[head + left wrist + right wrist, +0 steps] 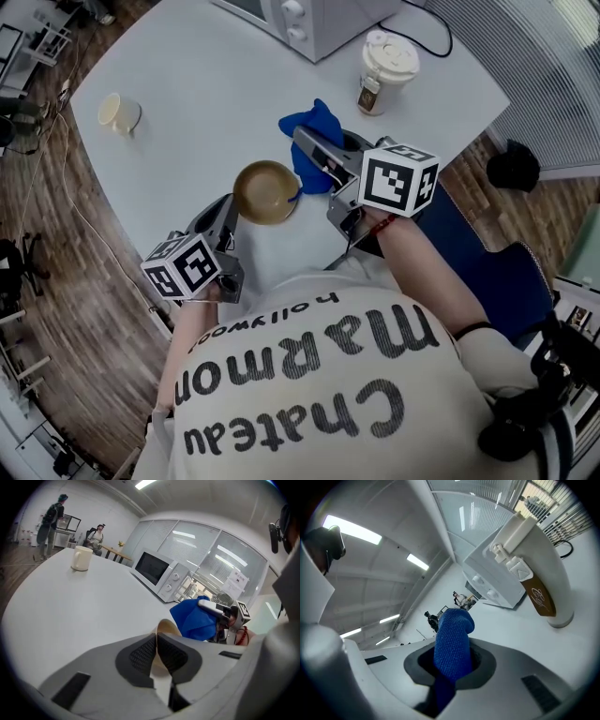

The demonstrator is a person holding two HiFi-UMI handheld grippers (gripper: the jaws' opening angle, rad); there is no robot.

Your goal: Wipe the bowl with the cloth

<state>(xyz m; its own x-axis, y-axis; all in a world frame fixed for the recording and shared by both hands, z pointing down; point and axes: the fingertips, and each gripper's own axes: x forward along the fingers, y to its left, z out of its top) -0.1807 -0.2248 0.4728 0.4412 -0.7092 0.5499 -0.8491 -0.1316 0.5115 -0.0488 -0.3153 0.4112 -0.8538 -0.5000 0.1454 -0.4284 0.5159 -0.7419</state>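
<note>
White microwave (309,23) and lidded paper cup (384,70) stand far; left gripper (230,214) pinches tan round bowl (266,192) by its rim, right gripper (302,141) clamps blue cloth (319,120) beside it.

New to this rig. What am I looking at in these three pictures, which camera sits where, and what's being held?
No robot here: a person holds a two-jaw gripper in each hand. The head view looks down from the person's head; the other two cameras ride on the grippers and look along their jaws. The left gripper is shut on the rim of a tan bowl. The right gripper is shut on a blue cloth. On the white table stand a mug, a lidded cup and a microwave.
</note>
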